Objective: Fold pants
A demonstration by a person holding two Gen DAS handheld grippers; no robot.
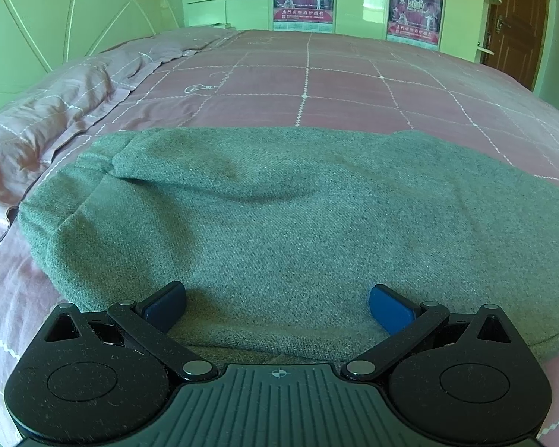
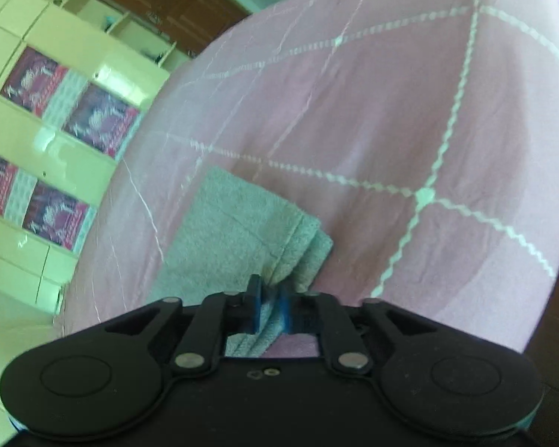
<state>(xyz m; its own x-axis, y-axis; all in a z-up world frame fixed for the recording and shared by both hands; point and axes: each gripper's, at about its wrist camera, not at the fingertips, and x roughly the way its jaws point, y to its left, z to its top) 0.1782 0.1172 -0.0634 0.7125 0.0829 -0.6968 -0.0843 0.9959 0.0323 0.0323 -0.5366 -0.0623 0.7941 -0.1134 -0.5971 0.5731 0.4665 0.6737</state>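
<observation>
Right gripper (image 2: 270, 303) pinching pants (image 2: 238, 238) hem (left gripper (image 1: 277, 307) spread above them).

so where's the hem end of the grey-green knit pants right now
In the right wrist view, the hem end of the grey-green knit pants lies on the pink checked bedspread at lower centre, its near edge between the right gripper's blue pads.

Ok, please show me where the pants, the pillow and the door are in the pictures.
pants (image 1: 298, 216), left wrist view, on the flat grey middle of the cloth.
pillow (image 1: 52, 119), left wrist view, on its wrinkled pink top.
door (image 1: 518, 18), left wrist view, on the brown wooden panel.
</observation>
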